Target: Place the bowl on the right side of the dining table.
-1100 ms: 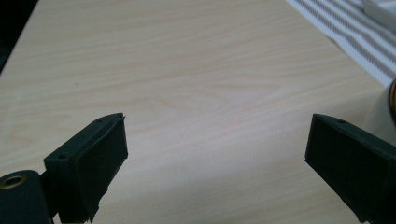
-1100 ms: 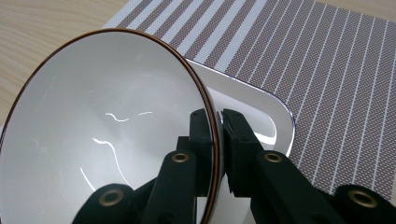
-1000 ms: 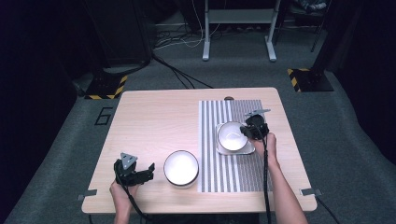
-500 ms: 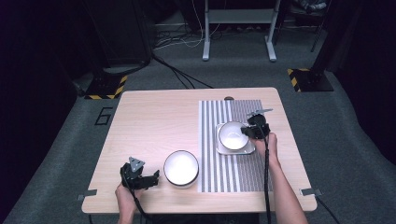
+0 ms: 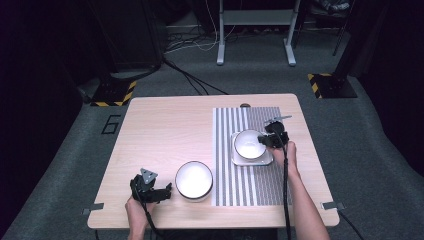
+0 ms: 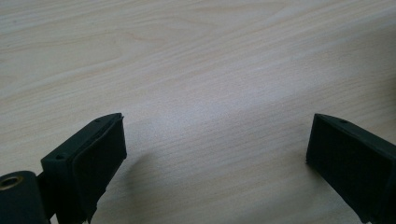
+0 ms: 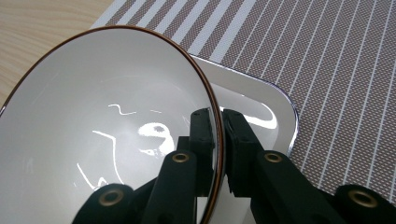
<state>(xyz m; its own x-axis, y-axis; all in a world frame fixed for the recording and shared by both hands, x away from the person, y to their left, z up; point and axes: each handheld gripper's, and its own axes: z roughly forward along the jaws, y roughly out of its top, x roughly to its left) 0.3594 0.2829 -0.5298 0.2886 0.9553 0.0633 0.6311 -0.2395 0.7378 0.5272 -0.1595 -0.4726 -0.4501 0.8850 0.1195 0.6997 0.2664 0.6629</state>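
A white bowl with a thin brown rim point(image 5: 248, 142) point(image 7: 107, 93) rests tilted on a white square plate point(image 5: 252, 161) point(image 7: 261, 93), which lies on the striped mat point(image 5: 250, 185). My right gripper point(image 5: 263, 140) point(image 7: 219, 126) is shut on the bowl's right rim, one jaw inside the wall and one outside. Near the table's front left, my left gripper point(image 5: 167, 190) point(image 6: 217, 135) stands open over bare wood, nothing between its fingers point(image 6: 100, 144). A second white bowl point(image 5: 193, 180) sits just to its right, apart from it.
The light wooden table point(image 5: 165, 130) has bare room across its left and back. The brown-and-white striped mat point(image 7: 336, 56) covers the right-middle strip. Dark floor, cables and a stand's legs point(image 5: 255, 30) lie beyond the far edge.
My left gripper has drifted slightly toward the table's front edge and the second bowl. The right gripper and its bowl have stayed in place.
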